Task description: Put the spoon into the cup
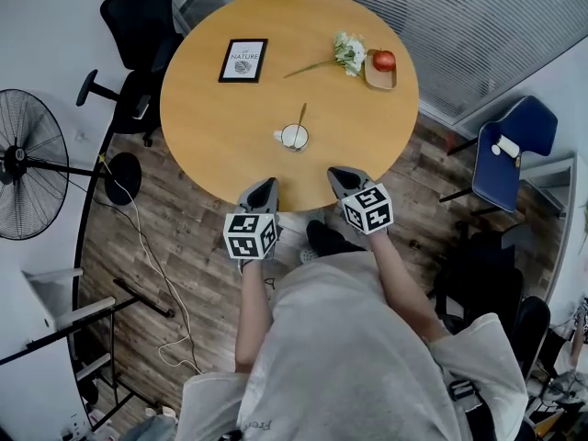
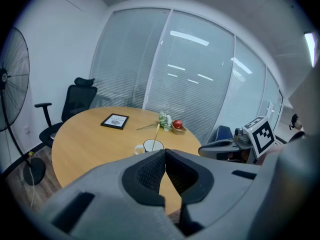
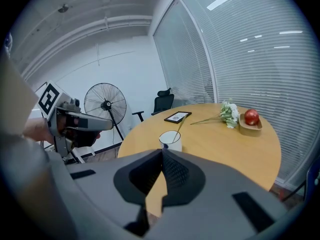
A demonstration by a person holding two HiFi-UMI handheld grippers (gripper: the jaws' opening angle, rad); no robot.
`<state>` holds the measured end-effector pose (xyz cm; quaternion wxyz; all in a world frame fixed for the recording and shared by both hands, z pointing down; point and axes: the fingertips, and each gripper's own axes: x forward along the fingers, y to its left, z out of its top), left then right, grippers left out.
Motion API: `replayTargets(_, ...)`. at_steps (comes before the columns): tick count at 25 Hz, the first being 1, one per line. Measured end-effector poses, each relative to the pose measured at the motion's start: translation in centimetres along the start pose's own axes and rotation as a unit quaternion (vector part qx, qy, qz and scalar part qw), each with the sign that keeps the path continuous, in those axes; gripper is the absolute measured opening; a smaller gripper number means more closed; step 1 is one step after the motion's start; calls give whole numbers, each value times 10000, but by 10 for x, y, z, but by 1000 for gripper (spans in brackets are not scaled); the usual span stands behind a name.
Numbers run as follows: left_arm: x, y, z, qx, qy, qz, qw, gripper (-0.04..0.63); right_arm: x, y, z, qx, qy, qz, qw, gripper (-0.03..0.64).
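Holding the left gripper [image 1: 265, 187] at the near edge of the round worktop [image 1: 211, 145], jaws pressing together at the tips and gripping nothing. Holding the right gripper [image 1: 344, 176] beside it at the same edge, well apart from the left, jaws likewise meeting and clasping nothing.

Pointing both grippers toward the cup [image 1: 294, 137], white and upright, standing on the worktop ahead of them and between their lines, apart from both. Showing the spoon [image 1: 300, 118] already sitting in the cup, bowl end down inside, handle leaning over the rim and slanting up toward the far side.

Showing, farther back on the worktop, a frame [image 1: 243, 60] lying flat at the far left, and flowers [image 1: 347, 51] lying with the stem trailing toward the middle. Showing, just beside the flowers at the far right, a tray [image 1: 377, 79] carrying an apple [image 1: 384, 60].

Showing, off the worktop, a fan [image 1: 23, 163] standing on the floor at the left, a black chair [image 1: 138, 16] behind it, and a blue chair [image 1: 514, 141] at the right.
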<state>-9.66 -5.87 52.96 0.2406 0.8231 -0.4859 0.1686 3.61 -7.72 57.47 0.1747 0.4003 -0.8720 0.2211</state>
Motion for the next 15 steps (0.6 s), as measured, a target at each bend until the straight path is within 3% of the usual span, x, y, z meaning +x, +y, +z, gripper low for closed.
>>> replayTargets(15, 4, 0, 0, 33, 14, -23, 10000, 8, 3, 3, -1, -37, 25, 79, 10000, -3)
